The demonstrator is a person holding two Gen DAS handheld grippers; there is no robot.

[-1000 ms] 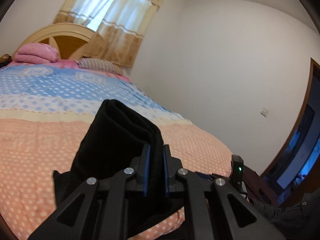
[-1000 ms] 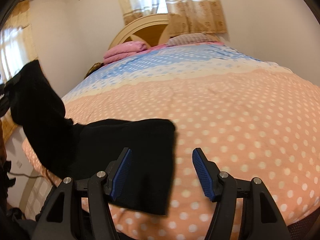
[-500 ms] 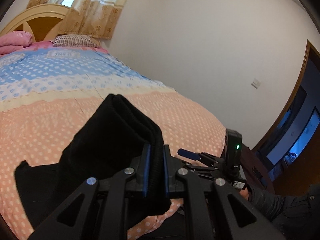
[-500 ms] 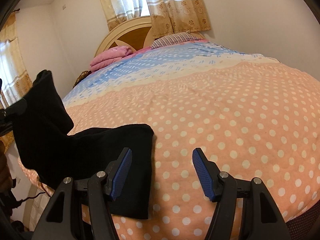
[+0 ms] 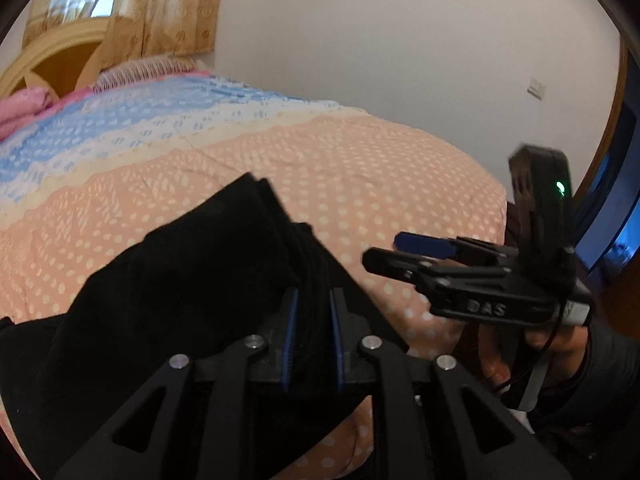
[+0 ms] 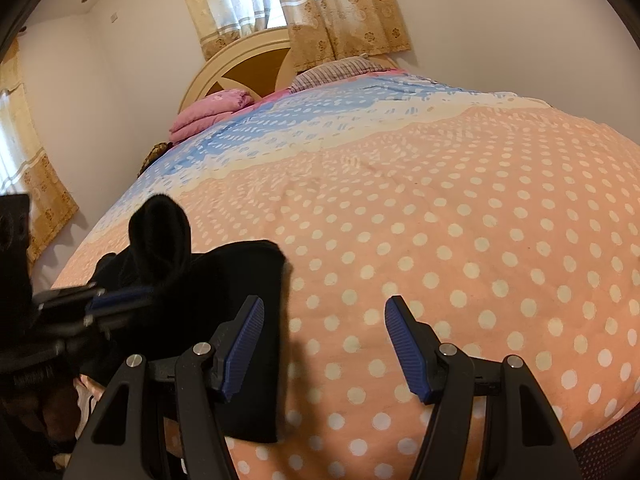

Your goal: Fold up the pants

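Note:
Black pants (image 5: 192, 280) lie partly folded at the near edge of the bed. My left gripper (image 5: 311, 320) is shut on a thick bunched fold of the pants and holds it low over the part that lies flat. In the right wrist view the pants (image 6: 240, 280) sit at the lower left, with the left gripper (image 6: 120, 296) clamped on the raised fold. My right gripper (image 6: 324, 344) is open and empty, its left finger over the pants' right edge. The right gripper also shows in the left wrist view (image 5: 412, 252).
The bed has a peach polka-dot quilt (image 6: 460, 240) with a blue band further back. Pink folded bedding (image 6: 212, 114) and a striped pillow (image 6: 336, 70) lie by the wooden headboard (image 6: 244, 66). A white wall (image 5: 400, 40) and a doorway (image 5: 612, 184) are to the right.
My left gripper has carried the held fold down and to the right over the flat part of the pants. My right gripper has stayed open and moved slightly right.

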